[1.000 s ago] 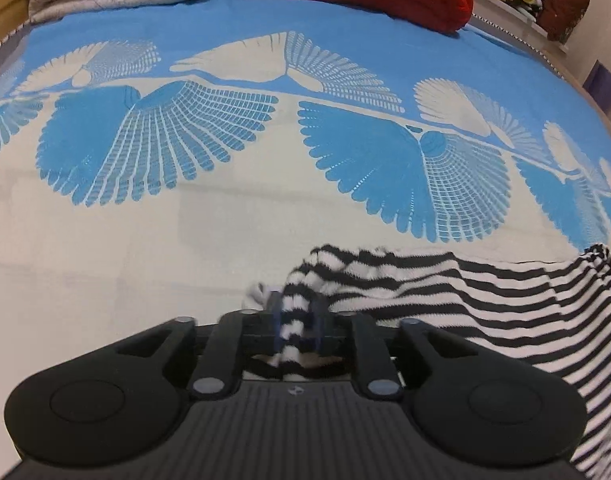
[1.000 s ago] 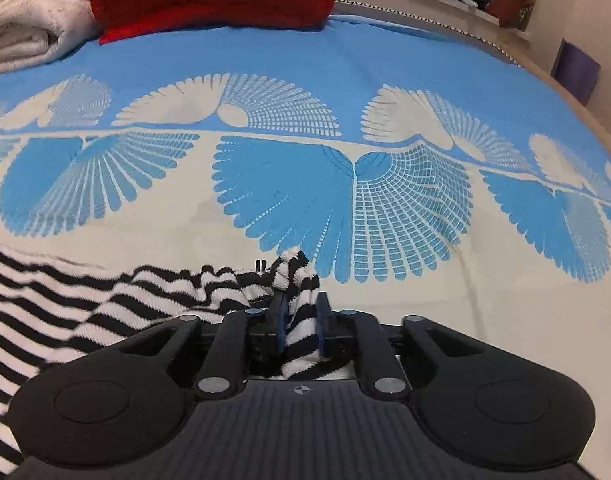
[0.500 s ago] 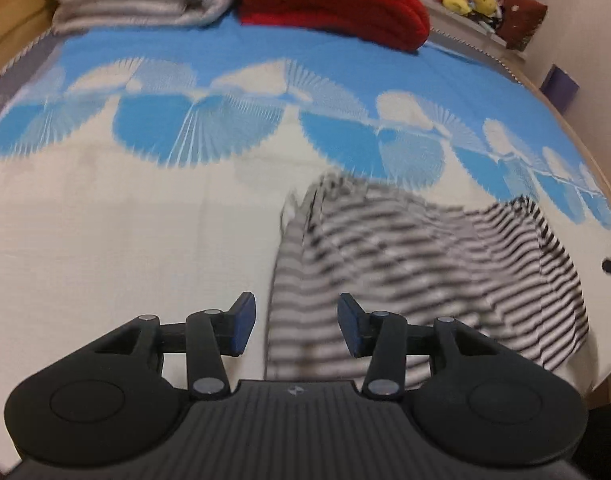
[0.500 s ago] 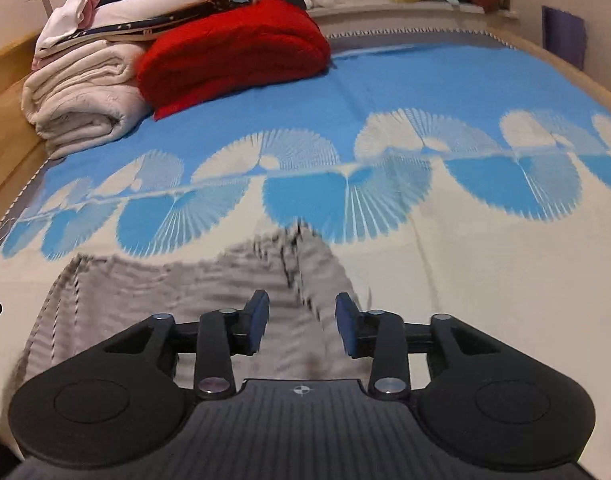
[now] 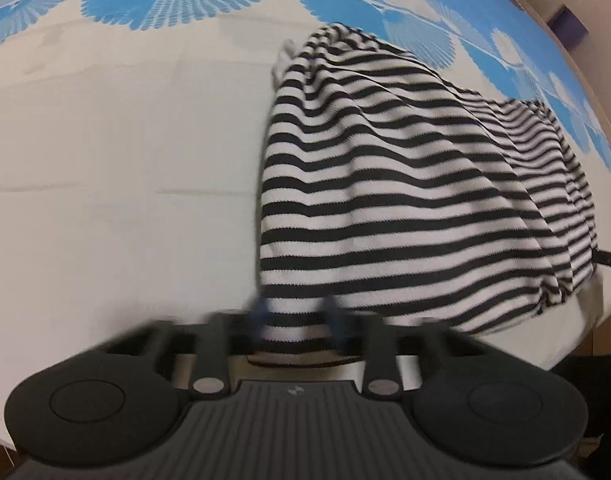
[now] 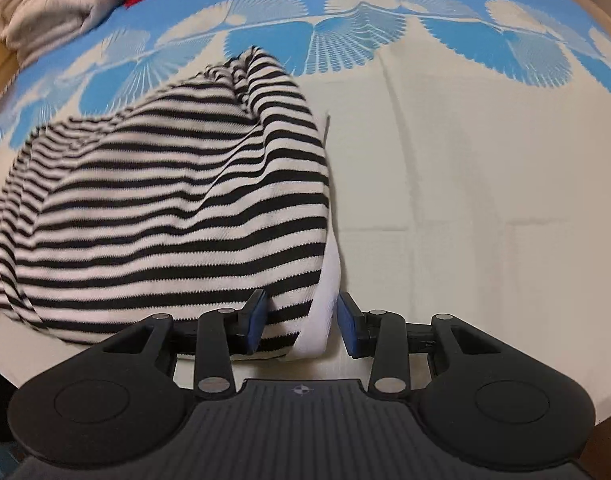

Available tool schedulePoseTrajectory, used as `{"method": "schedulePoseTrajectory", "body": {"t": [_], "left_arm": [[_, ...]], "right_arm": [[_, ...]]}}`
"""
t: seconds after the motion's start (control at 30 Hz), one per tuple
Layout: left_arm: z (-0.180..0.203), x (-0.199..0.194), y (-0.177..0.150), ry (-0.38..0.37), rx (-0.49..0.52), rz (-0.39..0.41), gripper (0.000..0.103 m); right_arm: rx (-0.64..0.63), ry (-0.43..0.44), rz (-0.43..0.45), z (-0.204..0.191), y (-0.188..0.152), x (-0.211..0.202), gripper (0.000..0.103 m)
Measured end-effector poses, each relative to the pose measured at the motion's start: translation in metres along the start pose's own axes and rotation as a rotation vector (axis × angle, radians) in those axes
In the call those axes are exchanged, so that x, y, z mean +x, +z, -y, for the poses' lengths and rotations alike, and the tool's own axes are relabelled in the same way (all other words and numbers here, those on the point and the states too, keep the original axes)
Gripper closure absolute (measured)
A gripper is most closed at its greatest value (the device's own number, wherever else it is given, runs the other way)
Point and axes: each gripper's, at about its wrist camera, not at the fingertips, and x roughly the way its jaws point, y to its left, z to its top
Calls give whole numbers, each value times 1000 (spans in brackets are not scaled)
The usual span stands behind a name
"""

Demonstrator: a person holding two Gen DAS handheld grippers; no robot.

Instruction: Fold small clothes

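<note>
Both tools have let go of the far corners and come back to the near hem of the striped top (image 5: 405, 184), folded over on the bedspread (image 5: 105, 160). The left tool (image 5: 295, 320) has just been closing on the hem between its pads (blurred); the right tool (image 6: 301, 320) is spread around its corner, not pinching.

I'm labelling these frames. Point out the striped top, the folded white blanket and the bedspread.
striped top (image 6: 165, 208), right wrist view, middle of the fabric.
folded white blanket (image 6: 45, 4), right wrist view, its rolled edge.
bedspread (image 5: 105, 200), left wrist view, bare cream part.

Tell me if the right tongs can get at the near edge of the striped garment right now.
Probably yes: the right tongs, jaws just opened, straddle the near corner of the striped garment lying on the bedspread, with nothing else in the way.
</note>
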Motion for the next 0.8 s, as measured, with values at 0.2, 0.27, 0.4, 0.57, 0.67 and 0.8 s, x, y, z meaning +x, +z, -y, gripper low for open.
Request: {"method": "schedulePoseTrajectory", "body": {"t": [0.2, 0.27, 0.4, 0.57, 0.67, 0.8], "left_arm": [[-18, -55, -4, -71, -37, 290, 101], [-32, -64, -9, -49, -90, 314, 101], [-38, -33, -16, 31, -64, 108, 100], [-19, -8, -21, 109, 71, -26, 94], [-16, -23, -12, 125, 49, 65, 80], [-5, -42, -1, 4, 25, 199, 72]], "right_arm": [[-13, 53, 83, -3, 3, -18, 97], [69, 104, 172, 8, 8, -38, 97], [116, 33, 150, 26, 3, -43, 98], [-27, -56, -39, 11, -8, -10, 98], [-36, -68, -34, 7, -5, -11, 95], [-21, -94, 122, 4, 4, -32, 86]]}}
